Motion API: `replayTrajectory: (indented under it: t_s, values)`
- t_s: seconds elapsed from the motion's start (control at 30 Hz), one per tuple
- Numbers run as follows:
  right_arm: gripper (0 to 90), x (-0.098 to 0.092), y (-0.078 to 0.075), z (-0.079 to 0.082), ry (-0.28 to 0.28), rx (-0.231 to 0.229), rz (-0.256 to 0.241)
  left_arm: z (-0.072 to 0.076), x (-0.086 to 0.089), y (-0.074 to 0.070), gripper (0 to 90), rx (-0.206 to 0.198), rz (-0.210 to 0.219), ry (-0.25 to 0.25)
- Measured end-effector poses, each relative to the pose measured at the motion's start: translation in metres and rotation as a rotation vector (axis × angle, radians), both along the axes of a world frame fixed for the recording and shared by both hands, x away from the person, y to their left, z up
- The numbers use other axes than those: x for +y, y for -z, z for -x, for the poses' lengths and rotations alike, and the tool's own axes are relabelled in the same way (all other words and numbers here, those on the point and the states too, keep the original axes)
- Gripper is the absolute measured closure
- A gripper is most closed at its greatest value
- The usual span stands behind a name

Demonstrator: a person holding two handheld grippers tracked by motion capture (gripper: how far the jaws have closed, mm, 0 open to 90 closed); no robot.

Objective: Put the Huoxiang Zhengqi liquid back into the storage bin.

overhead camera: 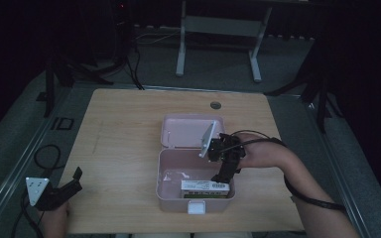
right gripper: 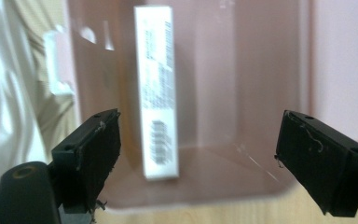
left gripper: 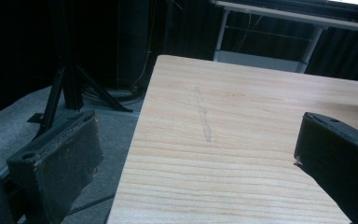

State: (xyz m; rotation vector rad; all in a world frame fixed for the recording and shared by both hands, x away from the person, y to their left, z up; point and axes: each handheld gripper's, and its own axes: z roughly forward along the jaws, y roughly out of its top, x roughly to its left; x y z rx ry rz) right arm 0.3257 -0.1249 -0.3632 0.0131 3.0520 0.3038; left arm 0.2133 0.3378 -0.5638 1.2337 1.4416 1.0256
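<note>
Left gripper [overhead camera: 64,191] sits nearest the high camera, at the table's near left corner, a hand behind it, grey three-cornered plate on top, cable trailing off the edge. Its jaws stand wide apart with nothing between them — in the left gripper view only bare wooden table [left gripper: 242,140] lies between the two black pads, table edge and dark floor at the left. Pink box [overhead camera: 171,198] sits mid-table toward the near edge, lid [overhead camera: 188,130] flipped open and lying flat behind it, white latch [overhead camera: 196,208] on the front wall. Inside, a white carton [overhead camera: 204,187] lies along the near wall, right of centre, long side parallel to that wall. Right gripper [overhead camera: 226,174] hangs over the right end of the box, pointing down into it, tips just above or at the carton's right end — contact can't be told from the high view. Right gripper view: jaws spread wide, holding nothing; the white carton [right gripper: 157,93] runs lengthwise away from the camera on the pink box floor, closer to the left-hand pad [right gripper: 95,154] than the other, not clamped. Printed text and a barcode show on the carton's face, too blurred to read. Person's right forearm comes in from the lower right, wearing a dark wrist strap.
</note>
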Motion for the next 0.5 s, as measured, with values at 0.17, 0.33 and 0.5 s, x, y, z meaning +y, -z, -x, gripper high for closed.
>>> replayTrajectory:
  t_s: [0.17,0.33,0.5]
  values:
    - [13.6,-0.029,-0.011,-0.007,0.051,-0.060,-0.057,0.000,0.000,0.000,0.8,0.000,0.000,0.001]
    - [13.7,-0.063,-0.016,-0.015,0.121,-0.106,-0.118,0.000,0.000,0.000,0.8,0.000,-0.002,0.002]
    - [13.7,-0.090,-0.008,-0.020,0.178,-0.124,-0.115,0.000,0.000,0.000,0.7,0.003,-0.005,0.002]
